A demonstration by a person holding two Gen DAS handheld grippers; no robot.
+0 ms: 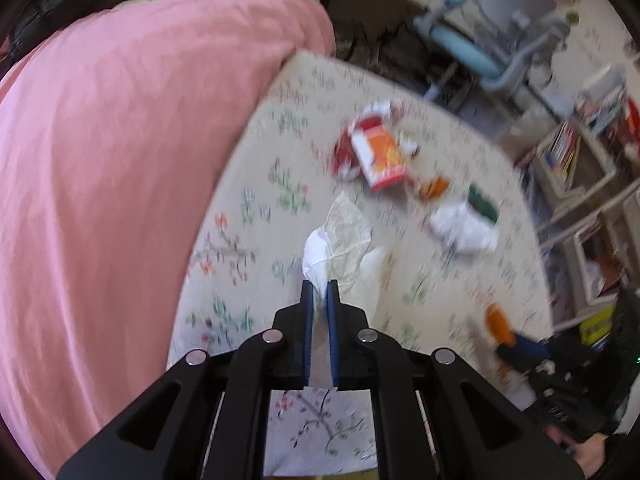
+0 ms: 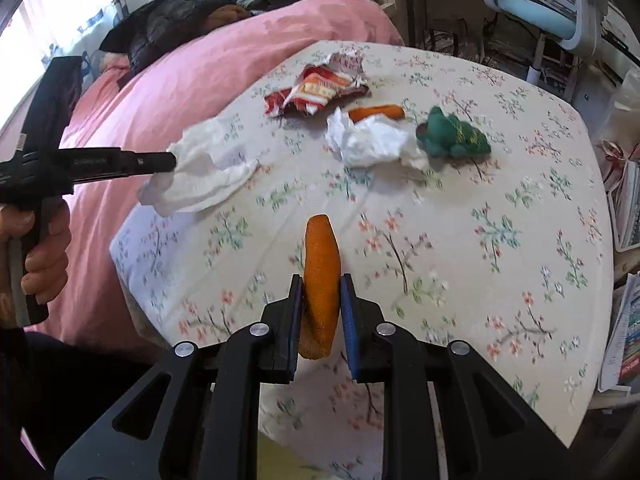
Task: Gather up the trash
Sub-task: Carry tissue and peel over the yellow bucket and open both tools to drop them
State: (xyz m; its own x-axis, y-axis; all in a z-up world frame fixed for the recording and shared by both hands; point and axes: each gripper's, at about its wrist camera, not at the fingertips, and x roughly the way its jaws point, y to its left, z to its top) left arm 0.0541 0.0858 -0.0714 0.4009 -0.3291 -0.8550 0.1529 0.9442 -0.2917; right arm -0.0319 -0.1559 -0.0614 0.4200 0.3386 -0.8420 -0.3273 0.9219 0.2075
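Holding two bits already, you've got the orange piece [image 2: 321, 280] pinched in the right claw [image 2: 321, 292] & a tissue [image 1: 340, 240] clamped in the left claw [image 1: 320, 292], w/ wrapper [image 2: 320, 88], crumpled paper [image 2: 372, 140], second orange piece [image 2: 376, 112] & green toy [image 2: 454, 136] left farther out on the counter [image 2: 500, 280], no bin in view.

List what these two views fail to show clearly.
- Left view: wrapper print, motion-blurred.
- Left view: right gripper, blurred near the edge; only an orange piece shows.
- Right view: tissue's pinched end, hidden by the left gripper.
- Right view: orange piece's lower end, behind the gripper.
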